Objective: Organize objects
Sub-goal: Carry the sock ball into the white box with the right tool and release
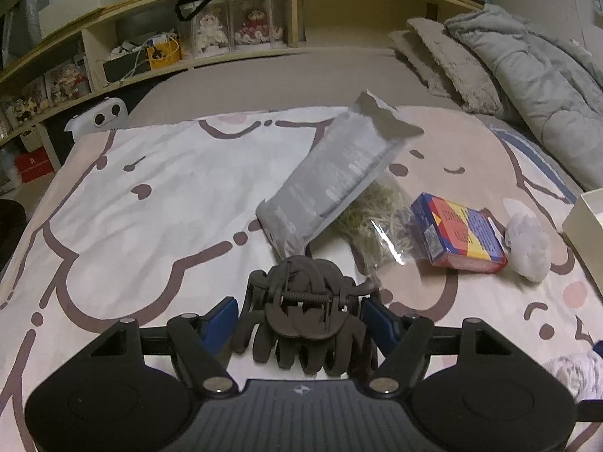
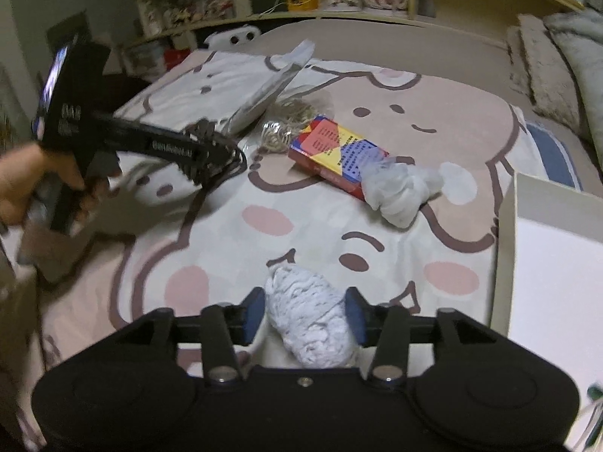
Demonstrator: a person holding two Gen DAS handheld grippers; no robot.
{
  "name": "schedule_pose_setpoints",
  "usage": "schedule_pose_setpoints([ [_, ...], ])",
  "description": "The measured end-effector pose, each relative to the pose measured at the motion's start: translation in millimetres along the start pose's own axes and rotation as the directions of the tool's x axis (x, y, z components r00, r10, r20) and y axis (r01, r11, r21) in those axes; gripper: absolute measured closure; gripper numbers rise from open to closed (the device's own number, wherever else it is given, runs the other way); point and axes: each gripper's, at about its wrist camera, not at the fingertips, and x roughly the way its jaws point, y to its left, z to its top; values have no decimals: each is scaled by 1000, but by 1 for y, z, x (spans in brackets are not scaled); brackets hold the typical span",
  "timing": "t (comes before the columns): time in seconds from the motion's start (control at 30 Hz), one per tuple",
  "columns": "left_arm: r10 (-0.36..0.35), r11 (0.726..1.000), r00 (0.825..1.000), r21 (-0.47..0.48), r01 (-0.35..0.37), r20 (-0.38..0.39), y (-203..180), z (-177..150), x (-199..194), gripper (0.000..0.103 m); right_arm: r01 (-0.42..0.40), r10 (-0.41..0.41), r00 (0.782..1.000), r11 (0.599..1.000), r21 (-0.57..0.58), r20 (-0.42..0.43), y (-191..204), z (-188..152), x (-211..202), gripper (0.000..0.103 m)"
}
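- Hair claw clip (image 1: 305, 312), dark brown: sits between the blue pads of the left gripper (image 1: 299, 320), which pinches it on both sides, just above the bed cover.
- Left gripper, seen from the right wrist view (image 2: 211, 150): gripped by a person's hand (image 2: 26, 184), clip at its tip.
- White knitted bundle (image 2: 316, 320): lies between the pads of the right gripper (image 2: 305, 314); jaws spread, pads close beside it, contact cannot be told.
- Grey pouch (image 1: 331, 180): leans tilted over a clear bag of pale strands (image 1: 373, 222).
- Red, blue and yellow box (image 1: 458, 237): flat on the bed, touching the clear bag.
- White crumpled bundle (image 1: 527, 245): just beside the box.
- Cartoon bed cover (image 1: 150, 203): carries all items.
- White box (image 2: 557, 263): at the right edge of the bed.
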Motion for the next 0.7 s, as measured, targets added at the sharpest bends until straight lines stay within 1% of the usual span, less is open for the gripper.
schedule_pose_setpoints([
  [0.13,-10,1000,999,24,11,-34,-4,2,0,30,41,-42,999,997,-66,-18,5,-2,11,50],
  [0.2,0,1000,999,25,1,-40,-5,3,0,30,47,-49,999,994,-96,-19,8,-2,13,52],
  [0.27,8,1000,999,21,-7,-39,-7,3,-1,30,57,-60,998,992,-109,-18,10,-2,13,56],
  [0.33,6,1000,1000,8,-6,-30,-8,3,-2,30,54,-56,998,995,-82,-14,8,1,9,59],
  [0.37,4,1000,1000,0,-4,-26,-9,3,-4,31,47,-47,999,998,-49,-5,4,3,6,60],
  [0.5,6,1000,1000,-12,-6,-11,-13,4,-11,31,52,-54,998,997,55,40,-8,10,-7,61],
  [0.7,8,999,999,-35,-6,33,-19,9,-33,31,70,-81,993,989,128,87,-18,12,-23,62],
])
